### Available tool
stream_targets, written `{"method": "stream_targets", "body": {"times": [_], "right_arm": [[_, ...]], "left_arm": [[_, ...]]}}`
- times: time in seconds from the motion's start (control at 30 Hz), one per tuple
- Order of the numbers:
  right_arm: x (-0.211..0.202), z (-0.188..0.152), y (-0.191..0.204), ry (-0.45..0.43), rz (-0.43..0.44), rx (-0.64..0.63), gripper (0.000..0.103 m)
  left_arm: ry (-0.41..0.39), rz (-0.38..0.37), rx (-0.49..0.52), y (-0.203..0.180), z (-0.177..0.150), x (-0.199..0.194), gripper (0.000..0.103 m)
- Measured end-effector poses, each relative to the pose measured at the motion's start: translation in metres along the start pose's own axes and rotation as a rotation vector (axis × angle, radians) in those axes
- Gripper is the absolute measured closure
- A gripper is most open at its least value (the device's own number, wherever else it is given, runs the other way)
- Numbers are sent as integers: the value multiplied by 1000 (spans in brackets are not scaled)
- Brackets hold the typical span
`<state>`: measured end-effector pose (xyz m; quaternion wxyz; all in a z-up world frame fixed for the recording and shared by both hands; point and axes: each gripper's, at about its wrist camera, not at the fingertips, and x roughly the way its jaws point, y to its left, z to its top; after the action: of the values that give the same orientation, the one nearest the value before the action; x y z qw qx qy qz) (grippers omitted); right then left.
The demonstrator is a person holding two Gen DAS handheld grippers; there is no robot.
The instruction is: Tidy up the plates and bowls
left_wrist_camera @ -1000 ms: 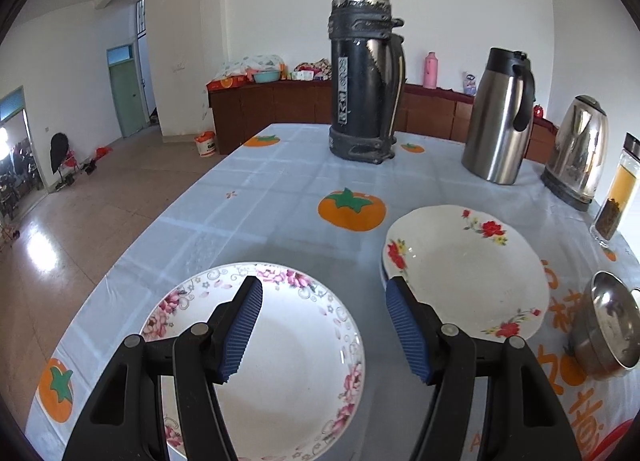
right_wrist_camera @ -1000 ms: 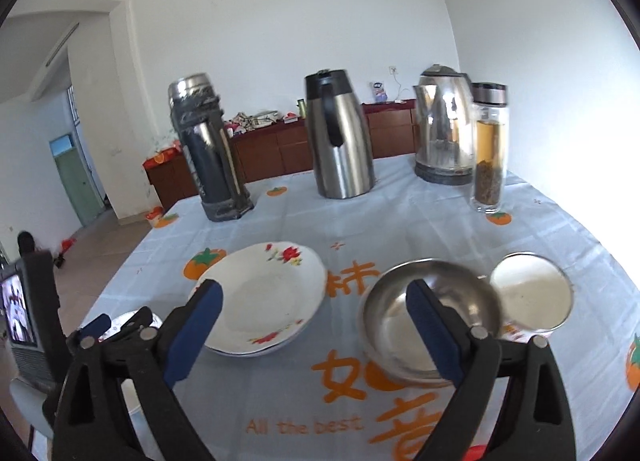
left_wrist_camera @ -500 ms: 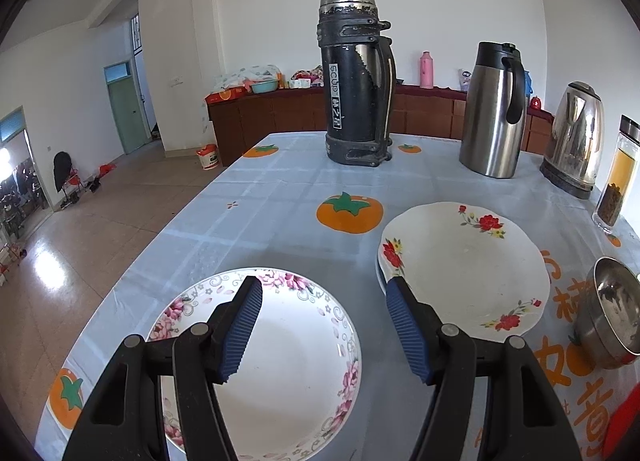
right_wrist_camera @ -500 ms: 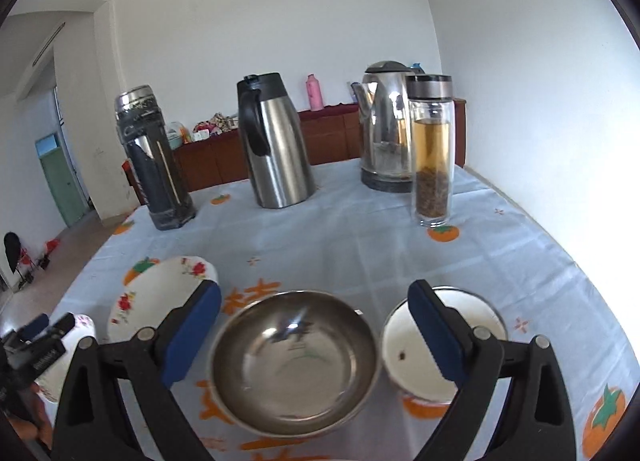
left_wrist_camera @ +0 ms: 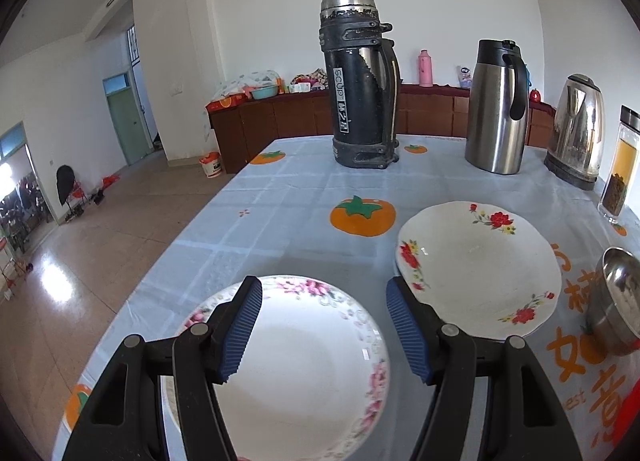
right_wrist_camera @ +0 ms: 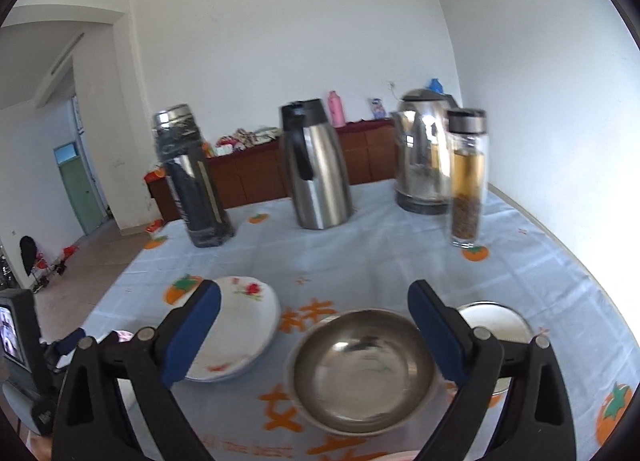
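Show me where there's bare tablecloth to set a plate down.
The widest bare stretch lies between the tall black flask at the back and the pink-flowered white plate in front, left of the red-flowered white plate. The right side is crowded: steel bowl, small white dish, glass tea bottle.

Both grippers point slightly downward with nothing between their pads: left gripper parted, right gripper spread wide.
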<state>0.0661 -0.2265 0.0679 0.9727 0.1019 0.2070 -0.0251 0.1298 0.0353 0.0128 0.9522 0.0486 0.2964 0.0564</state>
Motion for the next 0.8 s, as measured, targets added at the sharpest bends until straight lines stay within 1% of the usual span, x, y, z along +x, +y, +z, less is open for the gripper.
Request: {"method": "stream_targets", "body": {"times": [0.17, 0.33, 0.57, 0.8], "right_arm": [[25, -10, 33, 48, 31, -21, 7], [44, -20, 54, 90, 40, -57, 7], [49, -32, 64, 108, 58, -48, 7], [55, -37, 65, 118, 36, -61, 7]], "left_arm": [[18, 1, -23, 20, 2, 6, 36], [32, 6, -35, 30, 3, 11, 36], [39, 4, -32, 32, 3, 13, 36], [40, 9, -15, 29, 1, 17, 36]]}}
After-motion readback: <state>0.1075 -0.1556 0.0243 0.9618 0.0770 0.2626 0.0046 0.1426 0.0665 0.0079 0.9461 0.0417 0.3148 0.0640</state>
